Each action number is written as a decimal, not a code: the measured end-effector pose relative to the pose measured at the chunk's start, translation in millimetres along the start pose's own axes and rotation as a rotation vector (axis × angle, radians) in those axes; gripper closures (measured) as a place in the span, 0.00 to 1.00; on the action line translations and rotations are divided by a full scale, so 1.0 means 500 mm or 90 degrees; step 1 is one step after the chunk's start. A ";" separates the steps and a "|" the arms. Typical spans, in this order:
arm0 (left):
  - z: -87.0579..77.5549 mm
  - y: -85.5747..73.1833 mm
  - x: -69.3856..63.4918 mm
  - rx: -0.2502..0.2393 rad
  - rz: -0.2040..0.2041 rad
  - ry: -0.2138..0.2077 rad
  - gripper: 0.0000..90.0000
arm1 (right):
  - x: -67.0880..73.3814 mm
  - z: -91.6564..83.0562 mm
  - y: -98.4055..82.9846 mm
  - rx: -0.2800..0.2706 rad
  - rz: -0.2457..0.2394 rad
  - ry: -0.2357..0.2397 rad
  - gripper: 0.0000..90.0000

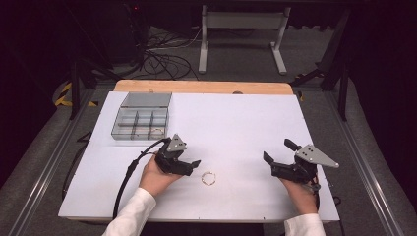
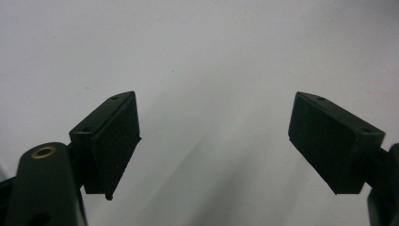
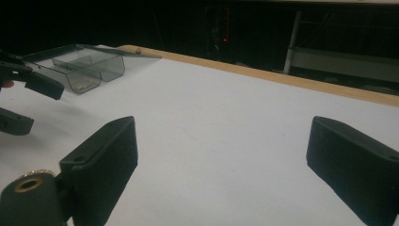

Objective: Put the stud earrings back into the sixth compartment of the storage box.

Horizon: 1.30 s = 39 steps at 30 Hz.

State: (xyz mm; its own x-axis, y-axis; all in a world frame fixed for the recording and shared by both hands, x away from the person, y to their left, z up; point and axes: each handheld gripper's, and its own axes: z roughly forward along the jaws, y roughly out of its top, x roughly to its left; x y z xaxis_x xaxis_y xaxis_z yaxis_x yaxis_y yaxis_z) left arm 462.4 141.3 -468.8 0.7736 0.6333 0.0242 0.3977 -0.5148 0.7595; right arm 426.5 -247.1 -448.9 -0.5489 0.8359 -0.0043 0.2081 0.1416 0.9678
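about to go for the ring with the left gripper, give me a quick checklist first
1. Left gripper jaws open, nothing between them: ok.
2. Small ring lying free on the white table, apart from both grippers: ok.
3. Ring centred between the left jaws: not ok, it lies just beside the tips.
4. Right gripper open, well clear of the ring: ok.
5. Clear compartment box lid open: ok.
6. Free compartment for the ring: cannot tell.

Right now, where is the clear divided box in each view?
High view: clear divided box at the white sheet's far left corner.
Right gripper view: upper left, beyond the left gripper.
Left gripper view: its fingers over bare white sheet.
Shared landmark: the white sheet.
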 end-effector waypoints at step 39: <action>0.059 -0.006 -0.091 0.056 0.082 -0.079 0.90 | 0.002 0.001 0.000 -0.006 -0.001 0.016 0.03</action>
State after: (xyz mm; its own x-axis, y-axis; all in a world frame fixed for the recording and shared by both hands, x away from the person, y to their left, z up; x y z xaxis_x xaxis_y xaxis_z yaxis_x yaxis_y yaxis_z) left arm 440.6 96.9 -491.1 0.8734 0.4859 0.0329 0.3292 -0.6388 0.6954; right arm 426.3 -246.0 -448.9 -0.5693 0.8221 0.0008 0.2000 0.1375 0.9701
